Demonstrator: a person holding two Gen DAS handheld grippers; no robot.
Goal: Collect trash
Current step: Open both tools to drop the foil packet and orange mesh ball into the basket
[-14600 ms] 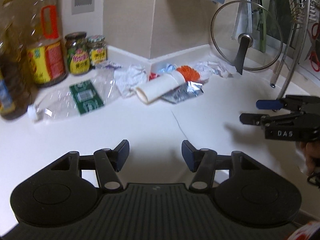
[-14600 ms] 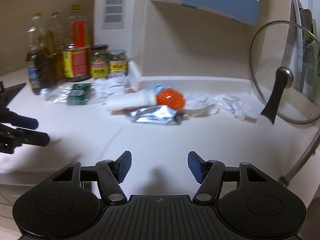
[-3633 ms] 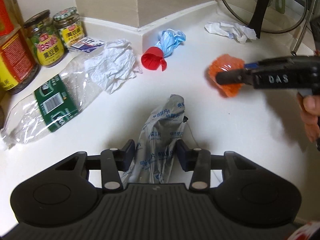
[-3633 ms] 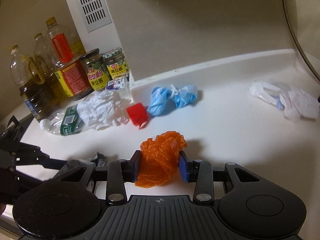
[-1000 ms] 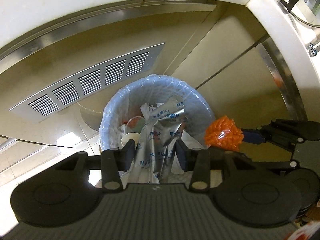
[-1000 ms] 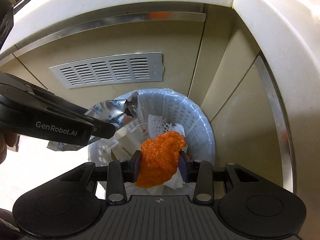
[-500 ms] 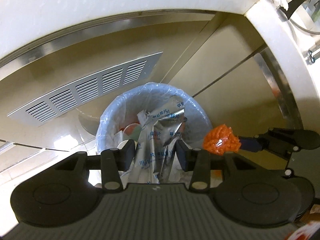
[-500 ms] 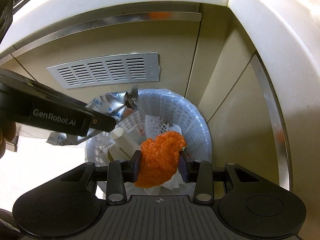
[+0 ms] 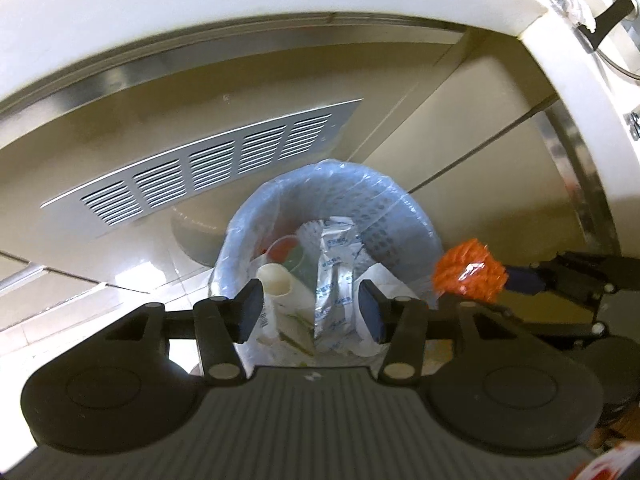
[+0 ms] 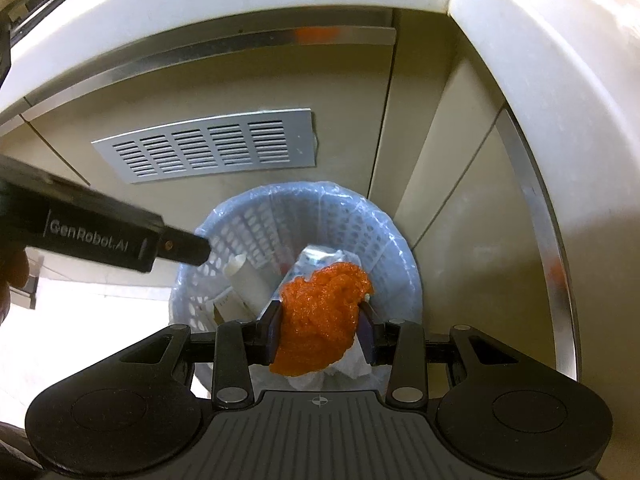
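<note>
Foil wrapper [image 9: 334, 280] lies in the bin [image 9: 384, 204] at centre, released by the just-opened left gripper [image 9: 312, 310]; orange wad [image 10: 320, 312] is clamped by the right gripper [image 10: 320, 334].

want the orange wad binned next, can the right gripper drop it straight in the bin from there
Probably yes. The right gripper holds the orange wad over the open bin, nothing between. The left gripper, jaws just opened and silver wrapper let go, sits off to the side.
</note>
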